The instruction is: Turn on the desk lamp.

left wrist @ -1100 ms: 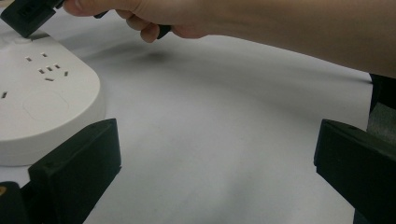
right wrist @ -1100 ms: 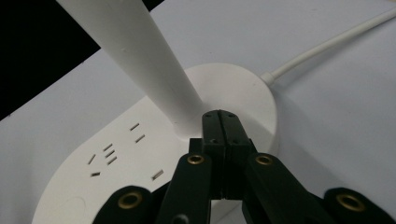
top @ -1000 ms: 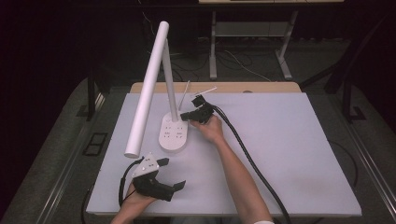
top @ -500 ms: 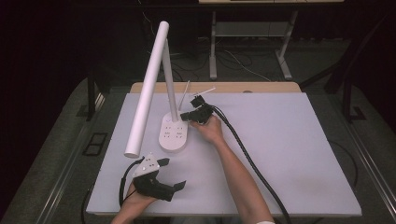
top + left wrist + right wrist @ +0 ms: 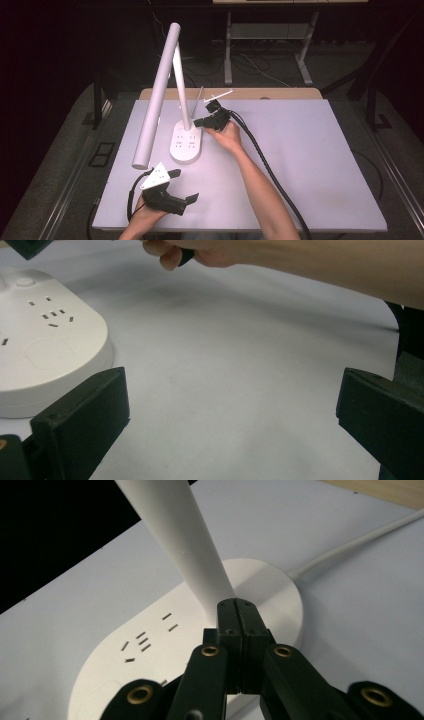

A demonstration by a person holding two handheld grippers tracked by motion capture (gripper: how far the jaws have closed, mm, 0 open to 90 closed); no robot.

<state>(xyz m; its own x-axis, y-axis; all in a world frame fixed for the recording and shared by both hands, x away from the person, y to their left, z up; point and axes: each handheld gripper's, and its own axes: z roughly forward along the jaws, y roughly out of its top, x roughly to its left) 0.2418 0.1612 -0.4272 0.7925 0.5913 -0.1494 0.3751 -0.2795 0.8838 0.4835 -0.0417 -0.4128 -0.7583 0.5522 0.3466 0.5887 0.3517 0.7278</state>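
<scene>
A white desk lamp stands at the table's back left; its oval base [image 5: 186, 145] carries socket slots, and a long tube head [image 5: 156, 97] slants down toward the front. My right gripper [image 5: 197, 122] is shut with nothing between its jaws. Its tip [image 5: 236, 605] sits over the base [image 5: 140, 650], right at the foot of the lamp stem [image 5: 175, 525]; I cannot tell if it touches. My left gripper [image 5: 184, 186] rests open near the front left edge, and the base [image 5: 45, 350] lies just left of its jaws [image 5: 232, 425].
The lamp's white cord [image 5: 350, 537] runs off the base toward the wooden back edge [image 5: 280, 93]. A thick black cable [image 5: 270, 170] trails beside the right forearm. The white tabletop [image 5: 320, 160] stretches to the right.
</scene>
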